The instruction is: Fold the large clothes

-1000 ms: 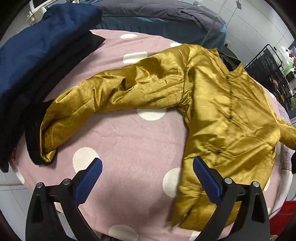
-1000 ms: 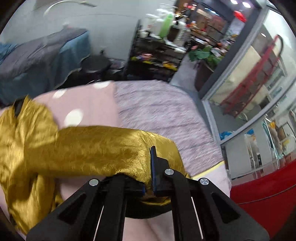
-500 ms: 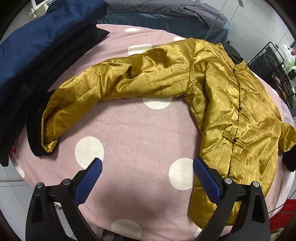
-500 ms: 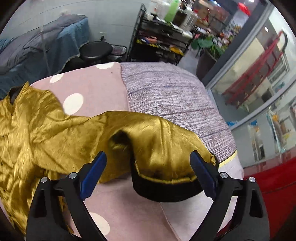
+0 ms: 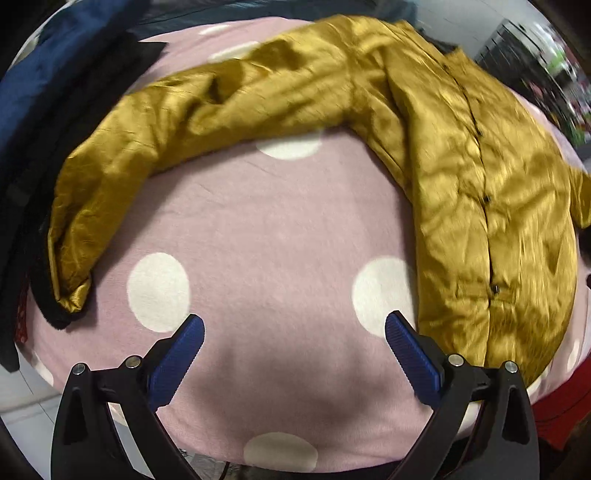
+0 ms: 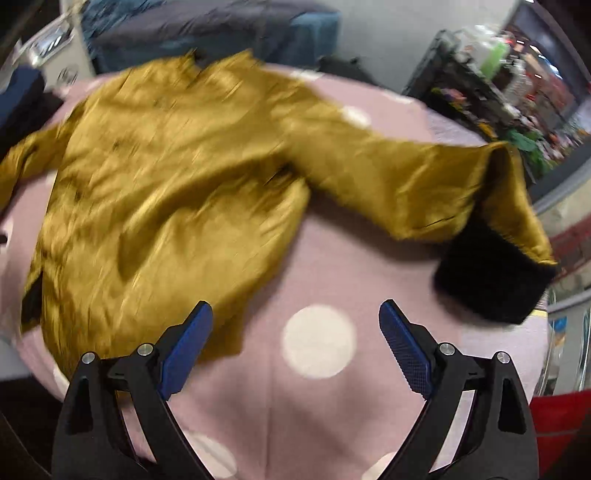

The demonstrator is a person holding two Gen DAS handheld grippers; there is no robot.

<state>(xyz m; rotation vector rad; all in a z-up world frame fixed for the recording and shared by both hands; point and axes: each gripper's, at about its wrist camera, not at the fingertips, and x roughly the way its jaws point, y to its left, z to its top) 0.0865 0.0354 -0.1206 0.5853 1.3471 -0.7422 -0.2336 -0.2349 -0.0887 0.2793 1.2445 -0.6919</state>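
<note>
Indoor room, part bedroom, part shop or storeroom; exact kind unclear. Soft surface under pink dotted blanket (image 5: pixel 280 236) below both tongs, jacket (image 5: pixel 480 192) spread on it. Folded dark clothes (image 5: pixel 48 92) stacked far left of left tongs. Bed with grey-blue bedding (image 6: pixel 229 26) beyond jacket, ahead of right tongs. Black rack (image 6: pixel 480 74) crowded with bottles and goods, blurred, ahead right of right tongs. Pale plain wall (image 6: pixel 373 40) between bed and rack. Light floor tiles (image 5: pixel 26 417) left of left tongs.
</note>
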